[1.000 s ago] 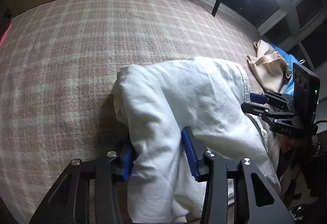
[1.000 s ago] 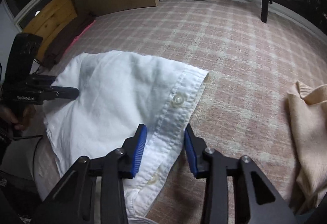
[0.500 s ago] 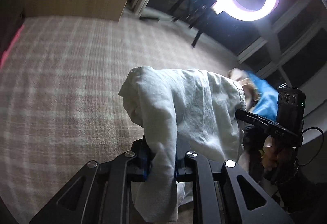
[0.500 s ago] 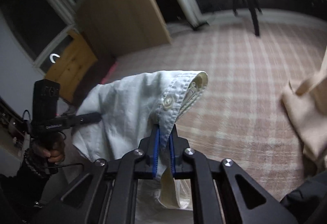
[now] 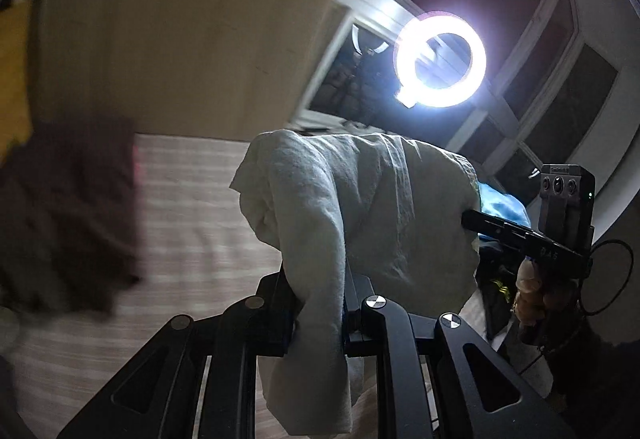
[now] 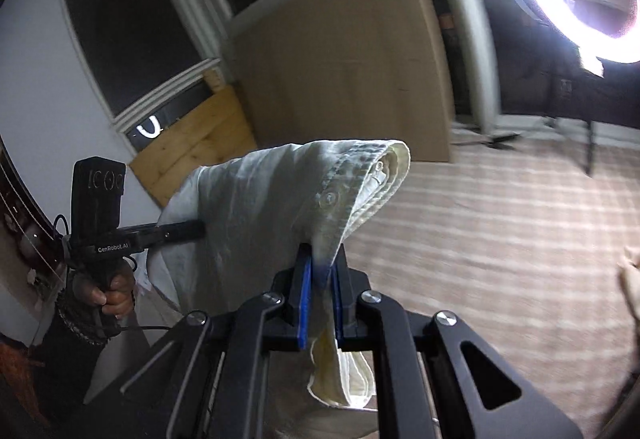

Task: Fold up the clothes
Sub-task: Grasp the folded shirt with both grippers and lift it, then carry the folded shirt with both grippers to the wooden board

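A white button-up shirt point(image 5: 360, 199) hangs in the air between both grippers, lifted off the pink plaid cloth surface point(image 5: 192, 199). My left gripper point(image 5: 318, 303) is shut on a bunched fold of it, with fabric draping down over the jaws. In the right wrist view the same white shirt point(image 6: 280, 199) shows its button placket, and my right gripper point(image 6: 320, 279) is shut on that edge between its blue pads point(image 6: 305, 299). Each view shows the other gripper beside the shirt, held by a hand: the right gripper point(image 5: 476, 221) and the left gripper point(image 6: 192, 229).
A dark brown garment point(image 5: 64, 215) lies blurred at the left. A blue garment point(image 5: 500, 203) shows behind the shirt and a beige garment point(image 6: 630, 271) at the right edge. A bright ring light point(image 5: 440, 59) on a stand, a wooden board point(image 6: 340, 71) and dark windows stand beyond the surface.
Both grippers closed on the shirt, which lay on the plaid surface, and rose with it. The cameras tilted up, bringing the ring light and wall into view.
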Demonstrator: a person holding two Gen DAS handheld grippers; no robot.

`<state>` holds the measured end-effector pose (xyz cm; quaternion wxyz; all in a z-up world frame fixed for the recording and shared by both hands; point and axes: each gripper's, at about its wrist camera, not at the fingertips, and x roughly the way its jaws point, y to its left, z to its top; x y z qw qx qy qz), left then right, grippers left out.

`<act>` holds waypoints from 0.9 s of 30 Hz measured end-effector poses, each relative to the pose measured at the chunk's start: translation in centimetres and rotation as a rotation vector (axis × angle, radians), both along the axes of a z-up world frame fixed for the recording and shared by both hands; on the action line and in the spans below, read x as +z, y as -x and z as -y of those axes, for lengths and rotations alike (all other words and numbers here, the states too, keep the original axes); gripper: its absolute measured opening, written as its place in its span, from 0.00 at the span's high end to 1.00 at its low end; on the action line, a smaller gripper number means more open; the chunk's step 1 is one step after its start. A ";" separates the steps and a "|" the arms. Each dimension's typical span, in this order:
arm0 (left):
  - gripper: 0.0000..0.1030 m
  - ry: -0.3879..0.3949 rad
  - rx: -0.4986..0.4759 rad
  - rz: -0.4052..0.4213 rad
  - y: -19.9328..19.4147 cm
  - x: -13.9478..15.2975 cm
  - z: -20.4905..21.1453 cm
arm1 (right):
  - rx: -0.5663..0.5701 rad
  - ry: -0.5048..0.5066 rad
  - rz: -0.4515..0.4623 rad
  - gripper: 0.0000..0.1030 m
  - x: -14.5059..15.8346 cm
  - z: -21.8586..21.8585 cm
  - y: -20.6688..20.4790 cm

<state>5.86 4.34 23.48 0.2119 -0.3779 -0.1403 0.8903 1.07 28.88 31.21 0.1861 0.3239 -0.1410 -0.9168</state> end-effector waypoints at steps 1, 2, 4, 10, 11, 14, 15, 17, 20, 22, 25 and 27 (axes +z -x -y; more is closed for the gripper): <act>0.85 0.017 0.013 -0.010 0.0 0.4 1.8 | 0.010 0.003 -0.006 0.91 0.1 1.7 1.2; 0.85 0.033 0.025 -0.020 0.0 0.7 3.5 | 0.020 0.012 -0.008 0.91 0.2 3.2 2.3; 0.85 0.065 0.066 -0.030 0.7 1.1 6.9 | 0.045 0.040 -0.013 0.91 0.2 6.6 5.5; 0.85 0.147 0.181 -0.028 4.2 1.5 15.4 | 0.083 0.031 -0.002 0.91 -0.2 15.0 13.5; 0.85 0.161 0.196 -0.026 5.0 1.4 16.5 | 0.085 0.025 0.002 0.91 -0.4 16.1 14.8; 0.85 0.158 0.227 0.007 7.1 0.3 19.6 | 0.089 -0.006 0.028 0.91 -1.6 19.1 18.8; 0.85 0.157 0.237 0.019 7.9 -0.2 20.4 | 0.090 -0.005 0.041 0.91 -2.1 19.7 20.1; 0.85 0.154 0.243 0.043 9.1 -1.6 21.5 | 0.091 -0.009 0.065 0.91 -3.1 20.5 22.0; 0.85 0.146 0.247 0.080 10.9 -3.9 22.8 | 0.091 -0.010 0.102 0.91 -4.8 21.0 24.5; 0.85 0.148 0.247 0.102 12.2 -5.3 23.4 | 0.090 -0.013 0.127 0.91 -6.1 21.1 26.0; 0.85 0.168 0.239 0.137 14.7 -7.5 23.9 | 0.085 -0.022 0.162 0.91 -8.1 21.0 28.2; 0.84 0.190 0.236 0.163 16.0 -9.2 23.9 | 0.082 -0.031 0.190 0.91 -9.6 21.0 29.7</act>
